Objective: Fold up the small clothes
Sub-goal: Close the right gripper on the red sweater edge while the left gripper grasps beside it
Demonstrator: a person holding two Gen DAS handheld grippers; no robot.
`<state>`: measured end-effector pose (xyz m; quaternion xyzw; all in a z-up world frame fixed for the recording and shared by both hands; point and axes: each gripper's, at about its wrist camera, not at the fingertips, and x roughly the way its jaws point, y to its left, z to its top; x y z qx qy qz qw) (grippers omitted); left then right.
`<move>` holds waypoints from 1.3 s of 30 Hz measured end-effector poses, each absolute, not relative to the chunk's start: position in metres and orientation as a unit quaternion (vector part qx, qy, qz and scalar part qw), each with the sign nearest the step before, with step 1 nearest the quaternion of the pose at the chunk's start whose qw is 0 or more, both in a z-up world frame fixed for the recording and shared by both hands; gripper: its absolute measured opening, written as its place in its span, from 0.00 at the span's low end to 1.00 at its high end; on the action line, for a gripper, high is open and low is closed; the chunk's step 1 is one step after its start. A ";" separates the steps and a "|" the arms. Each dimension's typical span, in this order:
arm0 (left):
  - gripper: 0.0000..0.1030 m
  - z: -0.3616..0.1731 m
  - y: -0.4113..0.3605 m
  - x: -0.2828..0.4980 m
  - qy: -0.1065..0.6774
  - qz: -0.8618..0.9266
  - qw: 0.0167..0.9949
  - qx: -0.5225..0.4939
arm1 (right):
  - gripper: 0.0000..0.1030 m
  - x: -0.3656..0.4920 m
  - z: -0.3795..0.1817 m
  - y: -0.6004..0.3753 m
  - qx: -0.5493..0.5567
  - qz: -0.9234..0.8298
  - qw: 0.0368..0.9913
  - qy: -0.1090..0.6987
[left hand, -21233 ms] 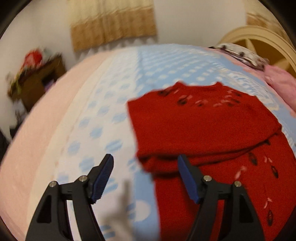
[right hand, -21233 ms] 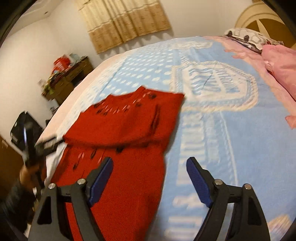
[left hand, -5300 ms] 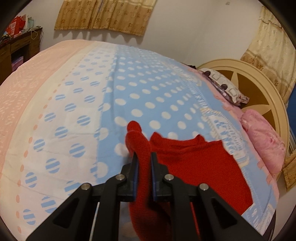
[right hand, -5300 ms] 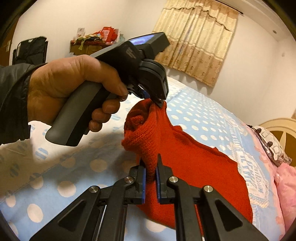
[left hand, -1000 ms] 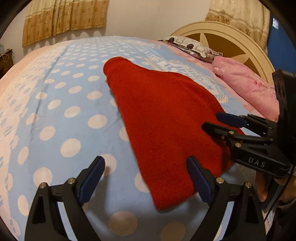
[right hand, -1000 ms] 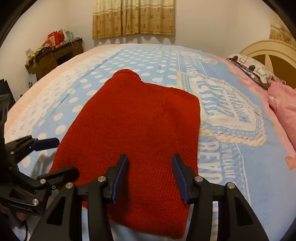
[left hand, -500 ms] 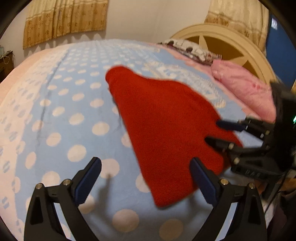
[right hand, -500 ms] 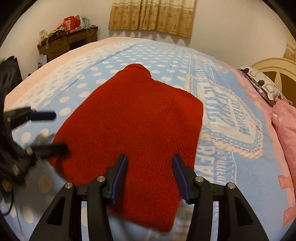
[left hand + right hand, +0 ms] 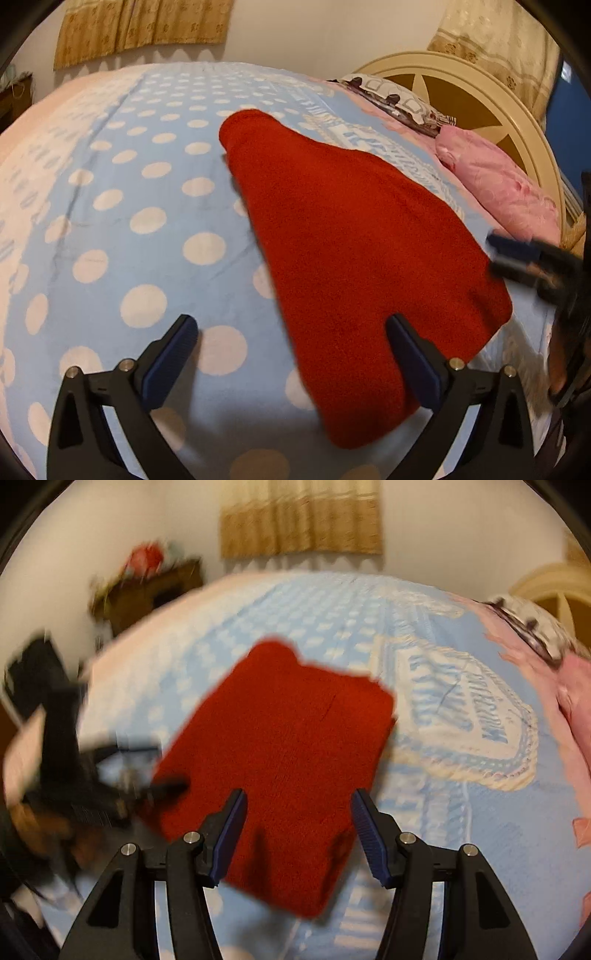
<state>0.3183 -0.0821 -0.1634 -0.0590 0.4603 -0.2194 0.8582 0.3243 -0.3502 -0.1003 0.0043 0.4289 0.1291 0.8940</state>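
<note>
A red knitted garment lies folded flat on the blue polka-dot bedspread; it also shows in the right wrist view. My left gripper is open and empty, above the garment's near left edge. My right gripper is open and empty, above the garment's near edge. The right gripper shows blurred at the right edge of the left wrist view, and the left gripper blurred at the left of the right wrist view.
Pink pillows and a patterned pillow lie by the cream headboard. A cluttered wooden desk stands against the far wall under a curtain. The bedspread has a pink border.
Both grippers have pulled back and up from the garment. The right gripper has opened wider and its view is blurred by motion. The garment lies where it was.
</note>
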 end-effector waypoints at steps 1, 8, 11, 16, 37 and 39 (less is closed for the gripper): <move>1.00 -0.166 -0.083 0.318 0.462 -0.222 0.856 -0.061 | 0.58 0.335 -0.096 -0.355 0.018 0.125 0.894 0.429; 1.00 -0.167 -0.080 0.317 0.460 -0.228 0.855 -0.075 | 0.21 0.434 -0.138 -0.385 0.085 0.077 0.851 0.513; 1.00 -0.167 -0.079 0.317 0.459 -0.230 0.855 -0.078 | 0.05 0.455 -0.158 -0.400 0.140 0.086 0.835 0.525; 1.00 -0.164 -0.076 0.313 0.444 -0.227 0.863 -0.082 | 0.03 0.450 -0.138 -0.394 0.138 0.118 0.862 0.474; 1.00 -0.167 -0.093 0.316 0.463 -0.250 0.845 -0.091 | 0.68 0.467 -0.192 -0.429 0.222 0.142 0.835 0.484; 1.00 -0.167 -0.091 0.317 0.462 -0.252 0.844 -0.102 | 0.56 0.470 -0.194 -0.430 0.243 0.156 0.828 0.480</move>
